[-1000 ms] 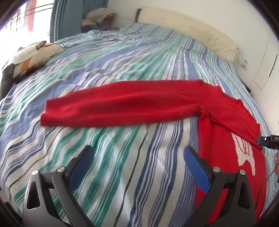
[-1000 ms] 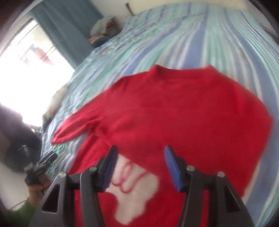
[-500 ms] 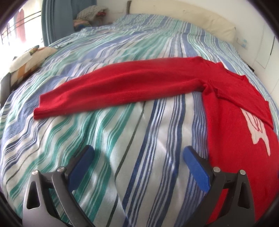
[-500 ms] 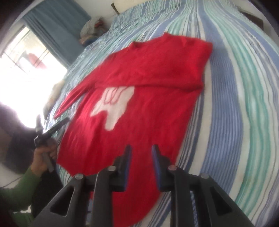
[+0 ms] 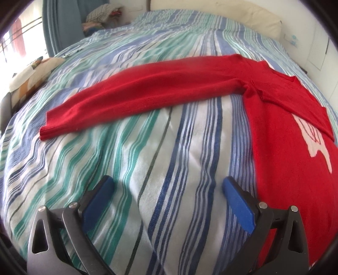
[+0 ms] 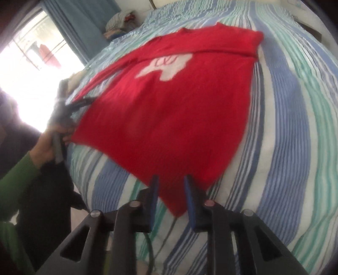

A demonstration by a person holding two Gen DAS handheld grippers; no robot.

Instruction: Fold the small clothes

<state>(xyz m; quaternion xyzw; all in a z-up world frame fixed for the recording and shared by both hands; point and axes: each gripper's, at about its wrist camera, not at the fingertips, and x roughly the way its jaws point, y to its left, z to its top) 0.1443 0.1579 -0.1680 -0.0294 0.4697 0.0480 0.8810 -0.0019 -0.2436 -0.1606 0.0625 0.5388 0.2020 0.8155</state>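
A red sweater (image 5: 285,169) with a white motif lies flat on the striped bedspread (image 5: 169,158). Its left sleeve (image 5: 147,95) stretches out to the left. The right sleeve is folded across the chest (image 6: 228,42). My left gripper (image 5: 168,182) is wide open above bare bedspread, just left of the sweater's side edge. My right gripper (image 6: 170,178) hovers at the near bottom corner of the sweater (image 6: 169,105). Its jaws stand narrow, the hem shows in the gap, and the pads do not visibly press it.
A person's hand (image 6: 48,143) in a green sleeve holds the left gripper at the sweater's far side. A patterned pillow (image 5: 31,78) lies at the bed's left edge. A clothes pile (image 5: 103,17) and a blue curtain (image 5: 61,25) are at the back.
My right gripper has pulled back from over the chest to the bottom hem, and its jaws have narrowed. The left gripper has dipped slightly toward the bedspread.
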